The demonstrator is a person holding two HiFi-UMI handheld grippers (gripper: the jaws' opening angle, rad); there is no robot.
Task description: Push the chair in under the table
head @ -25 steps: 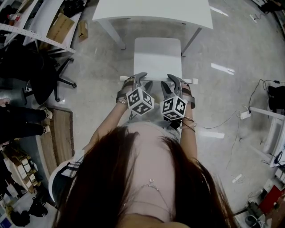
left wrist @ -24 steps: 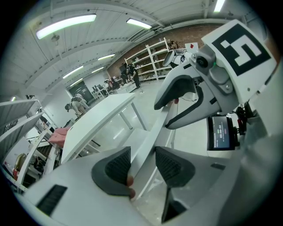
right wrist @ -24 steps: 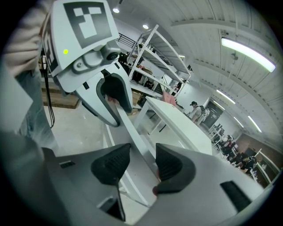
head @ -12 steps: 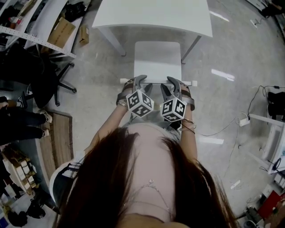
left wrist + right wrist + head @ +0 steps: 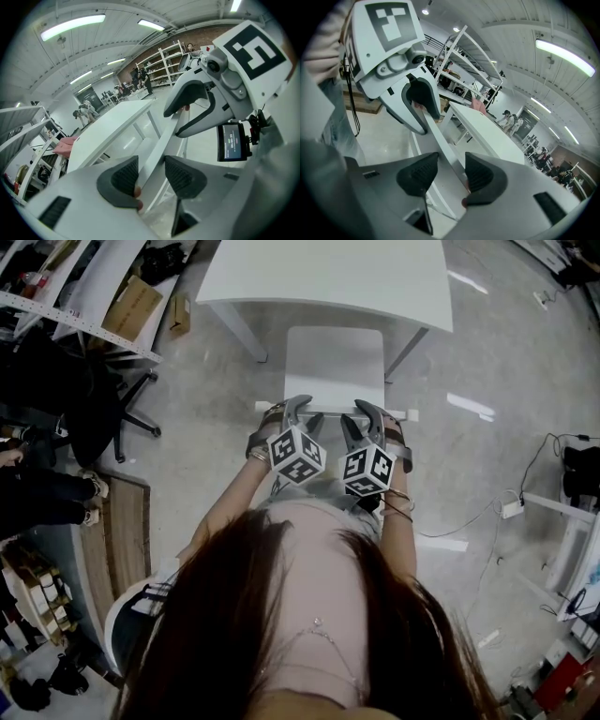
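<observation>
Locate the white flat-seated chair (image 5: pixel 334 362) at centre, directly at 6 o'clock of the white rectangular table (image 5: pixel 328 273). Note the seat's front edge about level with the table's near edge, with most of the seat out in the open. Confirm the left gripper (image 5: pixel 298 409) clenched on the chair's thin white top rail (image 5: pixel 161 140) toward 9 o'clock, and the right gripper (image 5: pixel 366 412) clenched on the same rail toward 3 o'clock. Judge progress as early: grasp made, seat barely entered. Remaining: drive toward 12 o'clock to full seat depth beneath the tabletop, between the legs.
</observation>
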